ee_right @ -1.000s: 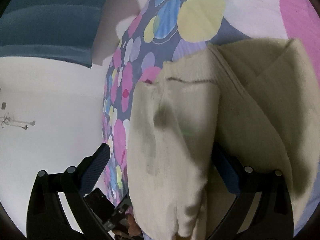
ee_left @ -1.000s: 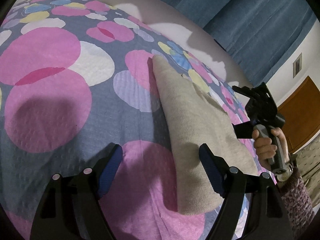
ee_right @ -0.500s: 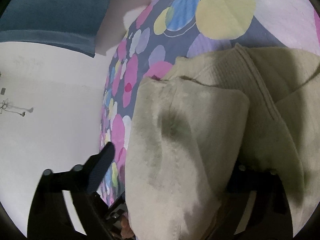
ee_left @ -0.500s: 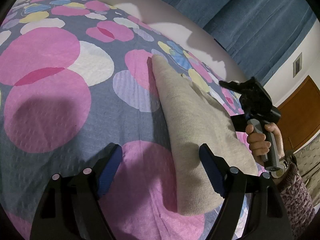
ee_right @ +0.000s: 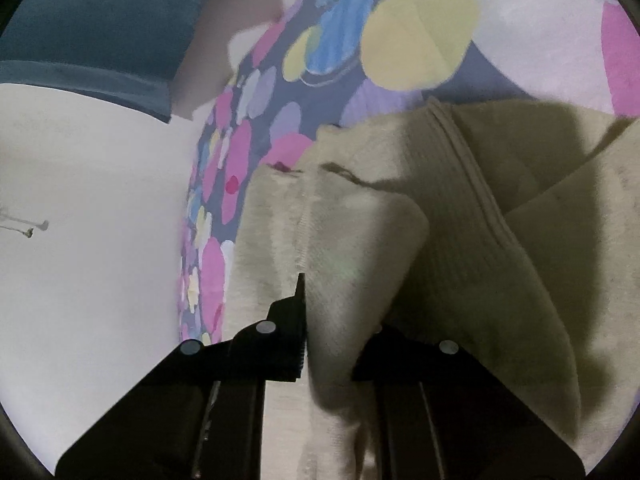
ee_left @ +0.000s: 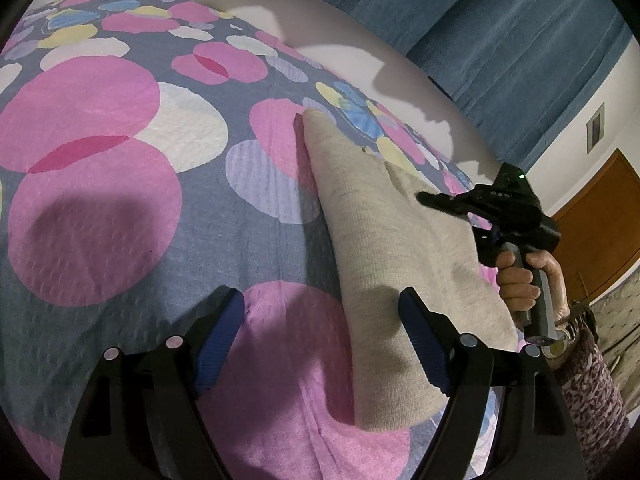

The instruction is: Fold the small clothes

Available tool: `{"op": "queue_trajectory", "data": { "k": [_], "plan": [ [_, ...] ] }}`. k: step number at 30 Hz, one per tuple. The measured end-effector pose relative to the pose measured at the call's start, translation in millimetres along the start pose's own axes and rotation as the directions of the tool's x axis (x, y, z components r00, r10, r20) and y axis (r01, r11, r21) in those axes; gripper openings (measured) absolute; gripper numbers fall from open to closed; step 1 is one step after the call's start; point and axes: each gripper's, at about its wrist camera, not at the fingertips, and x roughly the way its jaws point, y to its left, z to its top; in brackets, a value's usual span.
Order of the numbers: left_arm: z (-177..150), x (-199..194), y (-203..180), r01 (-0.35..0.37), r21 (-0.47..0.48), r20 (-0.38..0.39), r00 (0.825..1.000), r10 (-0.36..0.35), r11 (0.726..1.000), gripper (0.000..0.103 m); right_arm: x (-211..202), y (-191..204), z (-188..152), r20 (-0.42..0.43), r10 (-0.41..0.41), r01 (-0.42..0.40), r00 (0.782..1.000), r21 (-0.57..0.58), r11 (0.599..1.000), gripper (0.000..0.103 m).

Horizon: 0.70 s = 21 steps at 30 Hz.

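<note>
A beige knit garment (ee_left: 380, 232) lies folded lengthwise on the bedspread (ee_left: 100, 200) of coloured circles. My left gripper (ee_left: 320, 300) stands open low over the garment's near left edge; its right finger (ee_left: 420, 336) rests at the cloth and nothing is gripped. My right gripper (ee_left: 430, 198), held by a hand (ee_left: 516, 280), reaches over the garment's far right side. In the right wrist view the right gripper (ee_right: 336, 312) has its jaws closing on a raised fold of the garment (ee_right: 480, 240), pinched between the pads. The right finger is partly hidden by cloth.
A blue curtain (ee_left: 500, 40) hangs behind the bed and a brown wooden door (ee_left: 600, 208) stands at the right. A patterned sleeve (ee_left: 588, 380) is at the bed's right edge. Beside the bedspread (ee_right: 420, 40) there is a pale wall (ee_right: 80, 240).
The right gripper's jaws went from wide apart to pinched on a fold of the garment, and it reached further in over the cloth. The left gripper stayed put.
</note>
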Motion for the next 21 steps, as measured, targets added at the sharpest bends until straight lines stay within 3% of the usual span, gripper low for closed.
{"op": "queue_trajectory", "data": {
  "k": [8,17,21],
  "plan": [
    [0.2,-0.5,-0.8,0.000,0.000,0.000,1.000,0.000,1.000,0.078,-33.1,20.2,7.1,0.102,-0.054,0.062,0.993,-0.084,0.994,0.009],
    [-0.3,-0.1,-0.7,-0.001,0.001,0.000,1.000,0.001,1.000,0.079,-37.0,-37.2,23.3,0.126,-0.145,0.139,0.981,0.057,0.989,0.009],
    [-0.4,-0.2,-1.9,-0.001,0.002,0.000,1.000,0.001,1.000,0.079,-34.4,-49.6,23.2,0.121,-0.102,0.089,0.987,0.107,0.990,0.009]
  ]
}}
